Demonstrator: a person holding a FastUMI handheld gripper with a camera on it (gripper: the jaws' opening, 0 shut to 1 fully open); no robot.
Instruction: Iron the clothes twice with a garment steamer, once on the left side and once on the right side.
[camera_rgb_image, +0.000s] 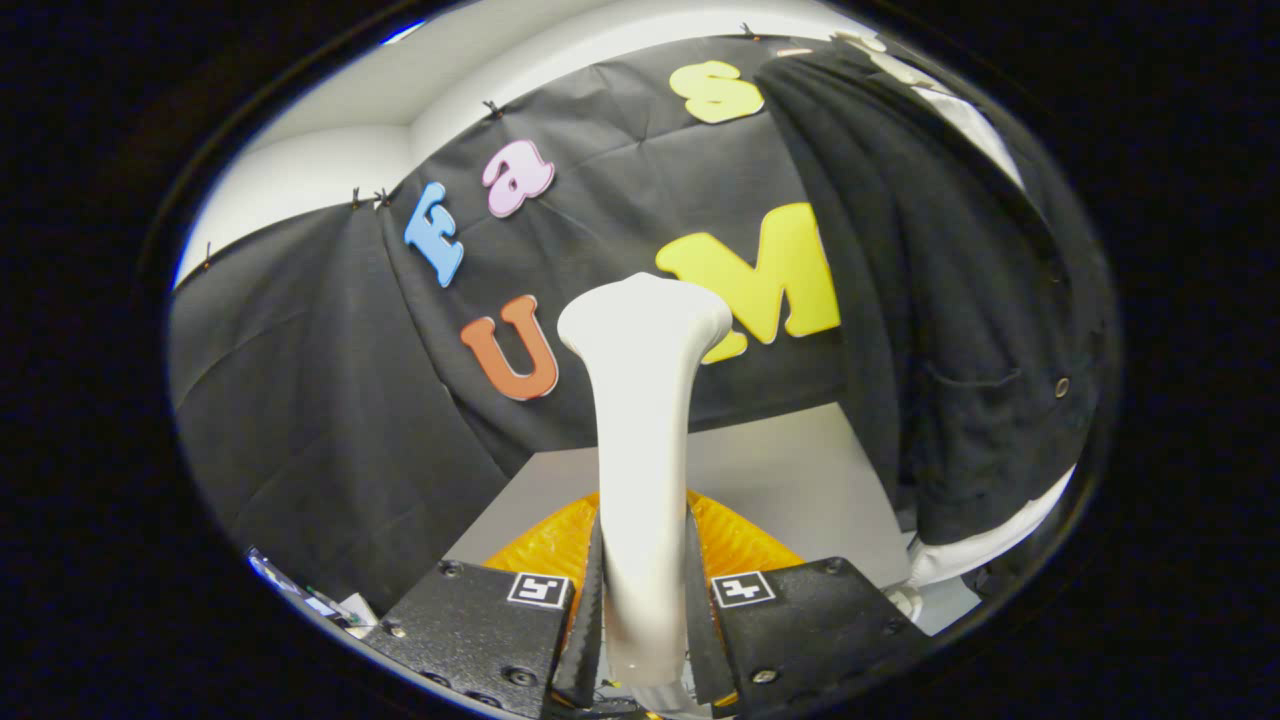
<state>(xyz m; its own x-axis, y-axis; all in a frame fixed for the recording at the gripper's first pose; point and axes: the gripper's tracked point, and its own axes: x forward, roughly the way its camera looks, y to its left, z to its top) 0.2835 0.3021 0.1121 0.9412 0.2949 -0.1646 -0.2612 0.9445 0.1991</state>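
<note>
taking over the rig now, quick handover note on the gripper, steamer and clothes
Gripper: shut on the white garment steamer, fingers pressing its handle from both sides, head up and ahead of them.
Black garment: hanging beyond the fingers, off to the right, apart from the steamer head.
An orange thing lies on the grey table under the steamer.
Done: steamer picked up.
Left: as far as this view shows, both passes, left side and right.

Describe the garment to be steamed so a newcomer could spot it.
Start at the booth's black cloth wall. Right of the gripper, shut on the white steamer, hangs the dark garment. Unlike the wall, it has a chest pocket and a metal snap.
</note>
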